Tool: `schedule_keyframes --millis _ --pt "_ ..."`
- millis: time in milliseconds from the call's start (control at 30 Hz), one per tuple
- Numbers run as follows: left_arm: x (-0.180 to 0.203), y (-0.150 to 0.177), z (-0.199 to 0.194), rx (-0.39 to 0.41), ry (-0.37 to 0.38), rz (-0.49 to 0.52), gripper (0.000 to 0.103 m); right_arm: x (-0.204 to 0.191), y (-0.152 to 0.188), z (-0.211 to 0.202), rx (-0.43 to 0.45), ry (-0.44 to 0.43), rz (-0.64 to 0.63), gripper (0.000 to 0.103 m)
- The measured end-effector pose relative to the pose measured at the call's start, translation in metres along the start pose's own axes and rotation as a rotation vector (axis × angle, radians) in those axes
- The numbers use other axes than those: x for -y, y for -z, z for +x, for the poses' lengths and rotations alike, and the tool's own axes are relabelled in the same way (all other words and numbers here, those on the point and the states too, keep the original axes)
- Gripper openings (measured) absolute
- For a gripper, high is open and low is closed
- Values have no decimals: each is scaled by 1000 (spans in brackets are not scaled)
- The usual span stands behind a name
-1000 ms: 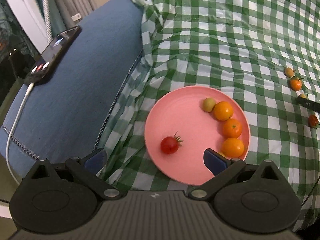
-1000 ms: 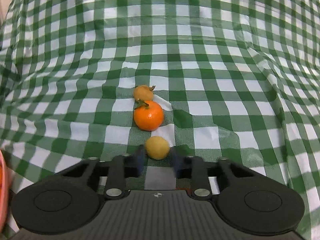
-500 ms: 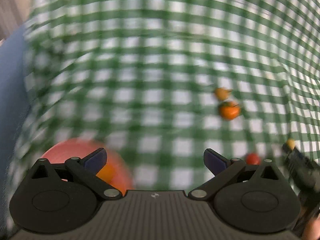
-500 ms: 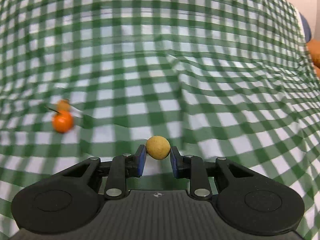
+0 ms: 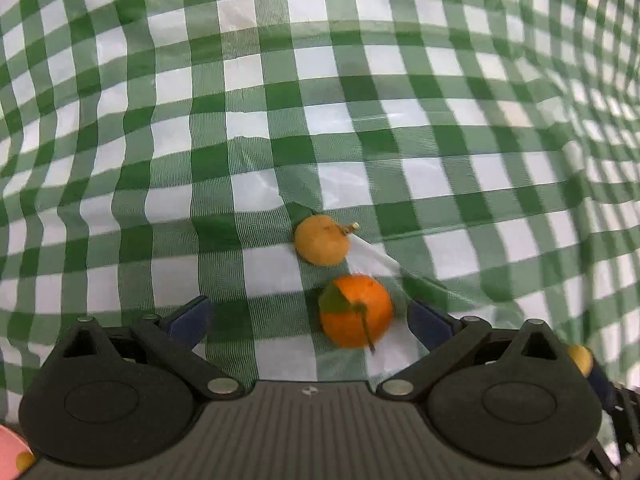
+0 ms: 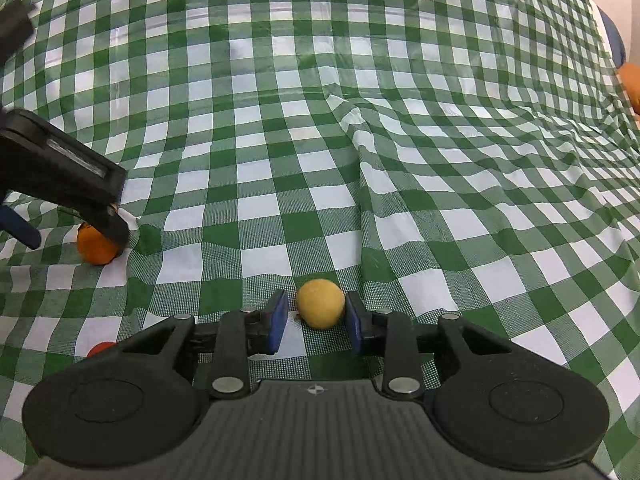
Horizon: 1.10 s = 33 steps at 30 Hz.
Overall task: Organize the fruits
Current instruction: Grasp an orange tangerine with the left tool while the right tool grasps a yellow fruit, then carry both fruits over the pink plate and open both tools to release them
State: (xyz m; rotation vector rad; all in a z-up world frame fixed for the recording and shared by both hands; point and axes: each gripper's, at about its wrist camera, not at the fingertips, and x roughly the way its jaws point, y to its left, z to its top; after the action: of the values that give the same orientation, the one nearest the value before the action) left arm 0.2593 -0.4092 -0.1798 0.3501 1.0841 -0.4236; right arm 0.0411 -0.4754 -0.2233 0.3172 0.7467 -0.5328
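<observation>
Your left claw (image 5: 308, 320) is spread wide over the green checked cloth (image 5: 280, 120), gripping nothing, with the orange tangerine (image 5: 356, 311) sitting between its fingers, nearer the right one. Just beyond it lies a yellow-brown fruit (image 5: 321, 241) with a short stem. Your right claw (image 6: 316, 320) is nearly closed around a small yellow fruit (image 6: 320, 303); the right pad touches it, a sliver of gap shows at the left pad. A small red fruit (image 6: 101, 348) peeks out at lower left.
</observation>
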Motion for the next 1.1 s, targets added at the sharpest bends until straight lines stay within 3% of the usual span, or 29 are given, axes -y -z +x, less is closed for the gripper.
schedule_keyframes --millis 67,100,133,267,367,500,700,933,1100 --pt "1 0 2 19 -8 7 89 0 -4 5 2 -2 -10 33" --pt "1 1 1 27 15 17 55 1 -5 6 3 -1 -11 31" --pt "1 1 -1 26 34 28 42 1 -4 4 4 -2 -15 29" --pt "-5 11 -23 99 9 62 41 9 -5 -4 15 18 35 27" --pt "-21 28 -45 107 1 51 41 13 -2 -10 20 37 55 27" --pt "-45 73 -92 104 4 17 41 9 0 -37 3 38 51 27" --pt "-97 167 -172 122 -39 -20 41 -13 5 -129 76 -71 -34 27" --pt "-133 264 -238 100 -112 -57 41 -54 40 -220 12 -244 -115 27" --pt "-145 305 -265 133 -118 -107 41 -88 55 -268 -16 -346 -153 27"
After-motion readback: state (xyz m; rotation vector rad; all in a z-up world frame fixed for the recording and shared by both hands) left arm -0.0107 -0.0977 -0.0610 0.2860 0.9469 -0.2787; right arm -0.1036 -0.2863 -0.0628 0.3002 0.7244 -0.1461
